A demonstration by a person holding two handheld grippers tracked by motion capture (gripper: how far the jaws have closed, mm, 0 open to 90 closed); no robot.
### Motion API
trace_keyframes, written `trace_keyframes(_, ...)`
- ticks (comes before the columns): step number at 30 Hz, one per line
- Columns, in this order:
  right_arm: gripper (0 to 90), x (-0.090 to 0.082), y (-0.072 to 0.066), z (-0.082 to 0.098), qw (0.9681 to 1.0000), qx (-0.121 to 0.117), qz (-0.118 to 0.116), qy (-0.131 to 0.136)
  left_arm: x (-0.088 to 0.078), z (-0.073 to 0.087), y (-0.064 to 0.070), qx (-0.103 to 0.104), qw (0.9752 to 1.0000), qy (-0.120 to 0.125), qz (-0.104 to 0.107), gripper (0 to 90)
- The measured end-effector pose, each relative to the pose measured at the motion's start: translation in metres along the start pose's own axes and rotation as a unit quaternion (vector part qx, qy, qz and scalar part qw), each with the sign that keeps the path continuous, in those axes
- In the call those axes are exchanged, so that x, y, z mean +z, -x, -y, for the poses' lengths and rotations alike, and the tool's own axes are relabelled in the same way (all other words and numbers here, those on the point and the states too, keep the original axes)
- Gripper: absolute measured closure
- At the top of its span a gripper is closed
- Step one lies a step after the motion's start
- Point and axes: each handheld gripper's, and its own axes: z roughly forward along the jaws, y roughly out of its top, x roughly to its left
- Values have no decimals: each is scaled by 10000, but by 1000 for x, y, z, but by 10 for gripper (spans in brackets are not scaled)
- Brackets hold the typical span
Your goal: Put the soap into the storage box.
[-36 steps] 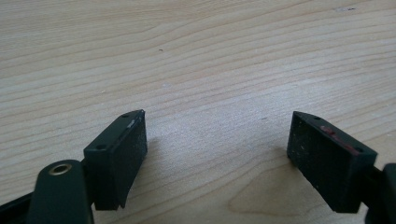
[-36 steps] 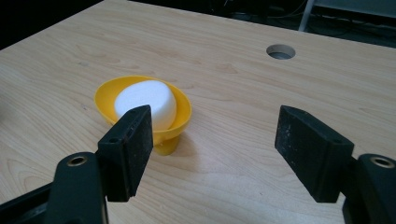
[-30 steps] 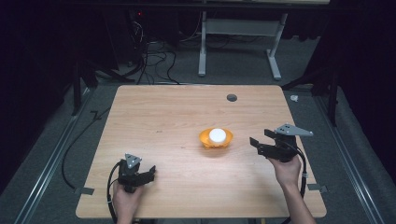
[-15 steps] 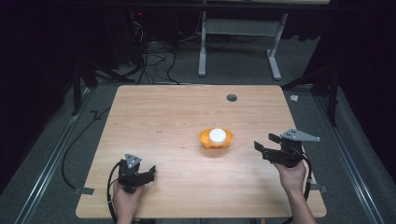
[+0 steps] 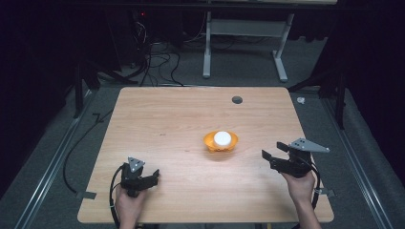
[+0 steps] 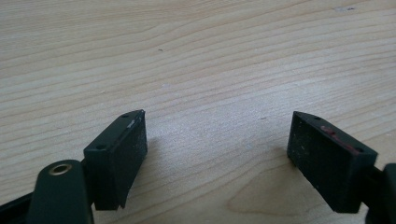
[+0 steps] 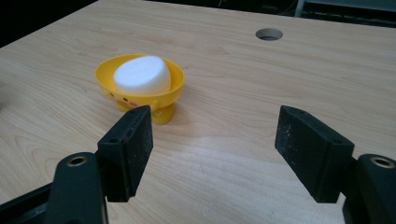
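Both pairs of black jaws stand spread wide with nothing between them. From where I stand, the right gripper (image 5: 273,156) is held off the tabletop near the right edge of the wooden table (image 5: 172,124), its jaws pointing leftward toward the orange footed bowl (image 5: 220,142), with the person's right hand (image 5: 300,183) wrapped around the handle from below and the forearm coming in from the near edge. In the right gripper view the bowl (image 7: 140,87) sits just beyond the left jaw, apart from it, and holds a white rounded block (image 7: 142,74) that looks like foam; a round cable hole (image 7: 269,33) shows farther off in the table. The left gripper (image 5: 150,176) rests low at the near left corner, well apart from the bowl, gripped by the left hand (image 5: 128,202), jaws aimed to the right; its own view shows bare wood grain between the open jaws (image 6: 217,149)
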Motion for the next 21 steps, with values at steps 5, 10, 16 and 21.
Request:
trace_keyframes(5, 284, -1, 0, 8, 10000, 37, -6, -13, 0, 0, 0, 0, 10000, 0, -1, 205)
trace_keyframes(10, 283, 0, -1, 15, 10000, 77, -34, -49, 0, 0, 0, 1, 10000, -1, 2, 205)
trace_keyframes(16, 283, 0, -2, 21, 9999, 122, -56, -82, 0, 0, 0, 0, 10000, 0, -1, 205)
trace_keyframes(21, 283, 2, -4, 26, 9998, 145, -89, -139, 0, 0, 0, 0, 10000, -1, -1, 205)
